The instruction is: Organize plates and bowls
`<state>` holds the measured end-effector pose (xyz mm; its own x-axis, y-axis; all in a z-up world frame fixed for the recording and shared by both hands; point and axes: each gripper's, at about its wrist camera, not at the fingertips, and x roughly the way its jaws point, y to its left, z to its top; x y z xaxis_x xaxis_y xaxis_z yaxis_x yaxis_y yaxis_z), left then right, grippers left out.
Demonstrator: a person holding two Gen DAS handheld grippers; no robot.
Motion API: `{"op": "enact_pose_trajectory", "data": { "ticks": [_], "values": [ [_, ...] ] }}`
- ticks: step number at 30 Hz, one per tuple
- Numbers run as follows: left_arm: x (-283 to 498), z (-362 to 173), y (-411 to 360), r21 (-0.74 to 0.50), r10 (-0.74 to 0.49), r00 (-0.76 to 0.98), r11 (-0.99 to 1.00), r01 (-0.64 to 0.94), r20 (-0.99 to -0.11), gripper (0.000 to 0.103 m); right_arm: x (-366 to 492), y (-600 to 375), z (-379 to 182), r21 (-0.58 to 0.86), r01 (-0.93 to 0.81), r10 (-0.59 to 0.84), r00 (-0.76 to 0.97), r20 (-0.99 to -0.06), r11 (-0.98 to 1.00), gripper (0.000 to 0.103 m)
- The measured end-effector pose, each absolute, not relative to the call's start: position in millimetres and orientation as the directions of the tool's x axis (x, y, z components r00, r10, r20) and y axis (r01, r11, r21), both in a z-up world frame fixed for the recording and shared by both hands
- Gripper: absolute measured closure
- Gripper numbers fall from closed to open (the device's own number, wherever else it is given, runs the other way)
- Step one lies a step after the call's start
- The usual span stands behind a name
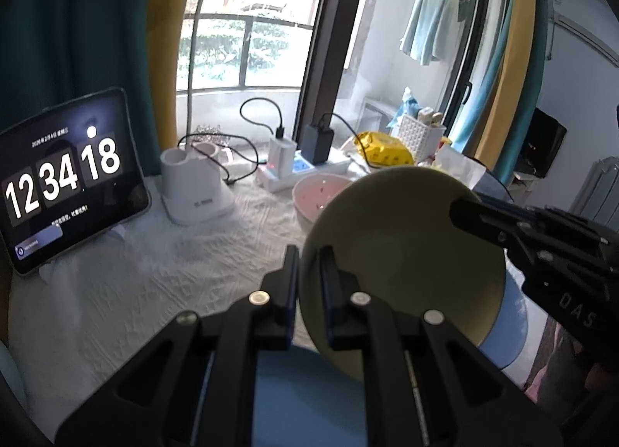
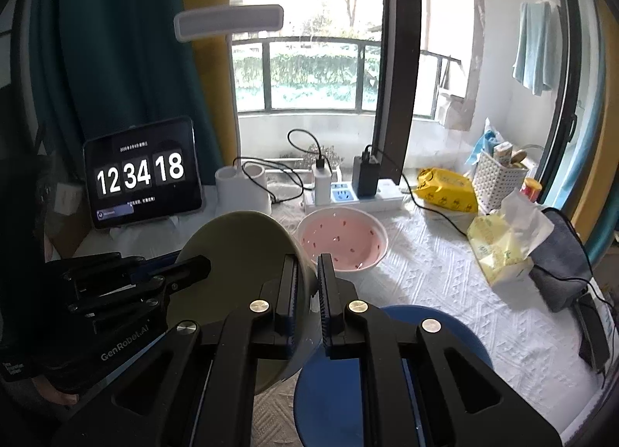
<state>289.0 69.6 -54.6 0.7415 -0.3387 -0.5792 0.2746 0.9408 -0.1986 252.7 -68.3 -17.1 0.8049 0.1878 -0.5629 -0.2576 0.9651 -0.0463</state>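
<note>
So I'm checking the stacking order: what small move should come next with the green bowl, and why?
Probably carry the green bowl toward the pink bowl to nest it: both the left gripper and right gripper pinch its rim, holding it tilted above the blue plate.

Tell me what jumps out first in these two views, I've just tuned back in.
A pale green bowl fills the foreground, tilted and gripped at opposite rims by the left tongs and right tongs, above a blue plate. Behind it sits a pink bowl on the white cloth, and a tablet at the back left shows a big clock.
</note>
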Motion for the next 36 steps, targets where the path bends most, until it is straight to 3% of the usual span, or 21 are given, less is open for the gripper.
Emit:
{"op": "enact_pose_trajectory", "data": {
  "ticks": [17, 36],
  "values": [
    [272.7, -33.7, 23.2, -0.181, -0.36, 0.752, 0.932, 0.314, -0.551, 0.093, 232.4, -116.6, 0.9, 0.005, -0.21, 0.181, 0.833, -0.523, 0.978, 0.092],
    [270.0, -48.9, -57.6, -0.16, -0.366, 0.693, 0.925, 0.345, -0.621, 0.093, 228.8, -199.0, -22.6, 0.09, -0.144, 0.169, 0.804, -0.57, 0.985, 0.092]
  ]
}}
